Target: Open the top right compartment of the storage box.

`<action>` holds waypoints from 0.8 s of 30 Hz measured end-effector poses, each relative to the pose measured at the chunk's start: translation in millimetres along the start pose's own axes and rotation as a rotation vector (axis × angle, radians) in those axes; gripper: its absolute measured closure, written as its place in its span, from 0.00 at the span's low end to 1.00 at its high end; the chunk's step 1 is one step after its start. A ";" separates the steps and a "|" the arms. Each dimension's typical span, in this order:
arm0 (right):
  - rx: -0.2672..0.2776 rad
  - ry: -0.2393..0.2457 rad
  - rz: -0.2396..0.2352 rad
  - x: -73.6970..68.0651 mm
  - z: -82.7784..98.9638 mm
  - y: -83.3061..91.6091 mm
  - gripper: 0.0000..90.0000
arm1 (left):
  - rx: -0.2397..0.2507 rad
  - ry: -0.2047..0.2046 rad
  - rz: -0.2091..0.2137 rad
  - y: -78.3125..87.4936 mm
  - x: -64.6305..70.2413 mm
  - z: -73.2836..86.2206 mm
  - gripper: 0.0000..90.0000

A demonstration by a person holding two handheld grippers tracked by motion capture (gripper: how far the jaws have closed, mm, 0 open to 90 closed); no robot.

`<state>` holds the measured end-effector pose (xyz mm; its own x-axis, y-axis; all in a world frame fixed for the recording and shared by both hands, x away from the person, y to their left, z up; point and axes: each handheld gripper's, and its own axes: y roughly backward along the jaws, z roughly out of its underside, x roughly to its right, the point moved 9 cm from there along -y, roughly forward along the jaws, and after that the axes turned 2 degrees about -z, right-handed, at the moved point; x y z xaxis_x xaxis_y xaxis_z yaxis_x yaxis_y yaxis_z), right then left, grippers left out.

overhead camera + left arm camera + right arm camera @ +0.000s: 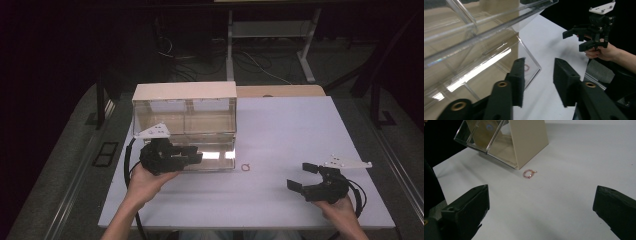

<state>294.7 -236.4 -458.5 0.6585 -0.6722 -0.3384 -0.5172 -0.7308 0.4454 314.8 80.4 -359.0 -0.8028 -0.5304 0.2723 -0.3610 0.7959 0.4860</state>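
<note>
Clear box (185,130): our left gripper (537,82), jaws part-spread astride its front flap, could slip off slick acrylic; right gripper (306,176) spread, idle.

Setting: a lab or test room, dimly lit, arranged for recording.

- White table (300,150), lit from above; everything around it is dark.
- Person seated at the near edge, holding a black two-jaw gripper in each hand, each with a trailing cable.
- Clear plastic box (185,125) with a beige top, standing on the table like a demonstration prop.
- Grey carpet floor (75,165) on both sides.
- Loose cables (250,62) lying on the floor behind the table.
- White metal desk frame (307,50) at the back.
</note>
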 end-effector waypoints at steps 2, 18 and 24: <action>-0.001 0.001 -0.001 0.0 0.2 0.0 0.01 | 0.000 -0.002 -0.020 -0.5 -1.3 -3.5 0.78; -0.005 0.009 -0.003 0.4 0.8 -0.5 0.01 | 0.005 0.011 -0.062 -4.3 -6.5 -23.5 0.99; -0.007 0.008 -0.004 0.5 1.1 0.0 0.01 | 0.009 0.010 -0.064 -5.0 -8.9 -31.0 0.99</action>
<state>294.4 -236.9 -459.5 0.6645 -0.6686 -0.3337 -0.5108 -0.7324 0.4502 338.4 72.1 -338.1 -0.7733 -0.5831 0.2490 -0.4157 0.7628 0.4952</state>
